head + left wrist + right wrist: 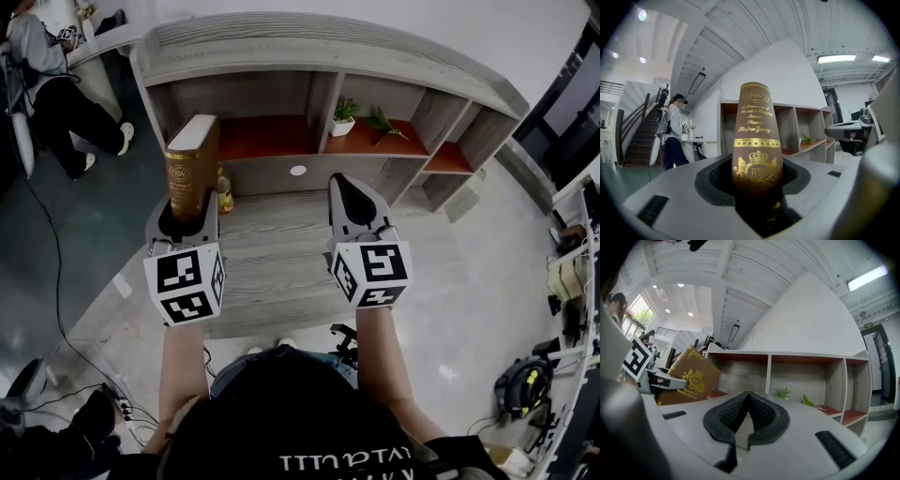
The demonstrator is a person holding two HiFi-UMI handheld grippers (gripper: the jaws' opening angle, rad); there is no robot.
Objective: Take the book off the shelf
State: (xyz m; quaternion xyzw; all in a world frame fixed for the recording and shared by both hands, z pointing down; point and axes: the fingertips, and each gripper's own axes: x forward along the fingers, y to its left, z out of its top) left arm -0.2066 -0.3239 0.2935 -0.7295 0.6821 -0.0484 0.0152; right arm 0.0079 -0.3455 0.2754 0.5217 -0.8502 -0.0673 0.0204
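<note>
A brown book (191,171) with gold print stands upright in my left gripper (185,214), which is shut on its lower spine, in front of the grey shelf unit (319,56). In the left gripper view the book's spine (756,140) rises straight up between the pads. From the right gripper view the book (689,376) shows at the left, tilted, clear of the shelf. My right gripper (349,202) hangs beside it over the low table, its pads (759,411) pressed together with nothing between them.
The shelf holds a small potted plant (344,116) and a green sprig (384,122) on its red board. A grey wooden table (281,262) lies under both grippers. A person stands at the far left (52,75). Cables and gear lie on the floor at the right (525,384).
</note>
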